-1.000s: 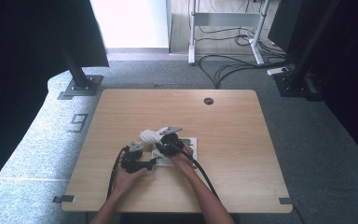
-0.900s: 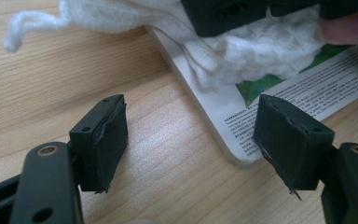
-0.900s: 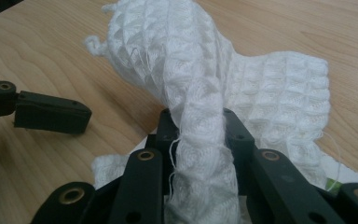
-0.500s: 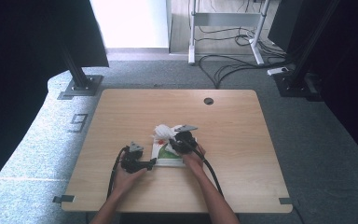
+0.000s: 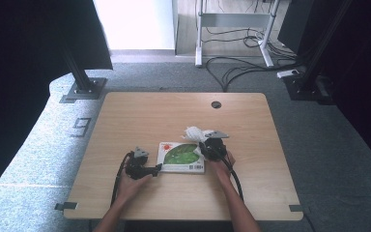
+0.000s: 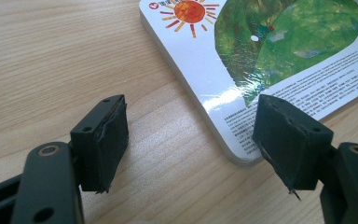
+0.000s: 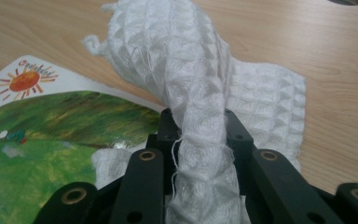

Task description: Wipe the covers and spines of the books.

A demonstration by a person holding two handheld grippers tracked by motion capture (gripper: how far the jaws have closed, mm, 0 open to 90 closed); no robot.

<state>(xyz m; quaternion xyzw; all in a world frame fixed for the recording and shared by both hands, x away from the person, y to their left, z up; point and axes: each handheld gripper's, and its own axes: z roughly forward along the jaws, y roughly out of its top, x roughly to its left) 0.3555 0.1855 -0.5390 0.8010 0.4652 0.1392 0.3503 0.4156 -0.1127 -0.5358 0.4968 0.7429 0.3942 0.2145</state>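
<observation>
Forearms enter over the near edge of the wooden table [image 5: 140, 111], whose pale grain is bare around the picture book [image 5: 181, 157]. Just left of the book, the left gripper [image 5: 157, 167] rests low with its jaws apart, one pad over the book's near corner, the other over bare wood. At the book's right edge, the right gripper [image 5: 206, 145] is clamped on a white waffle cloth [image 7: 200, 93], which drapes partly onto the cover and partly onto the wood beyond. Farther from the book, a round hole [image 5: 216, 104] pierces the tabletop. Beyond lie grey carpet [image 5: 164, 77], cables and a metal stand; dark curtains at both sides swallow all detail.
</observation>
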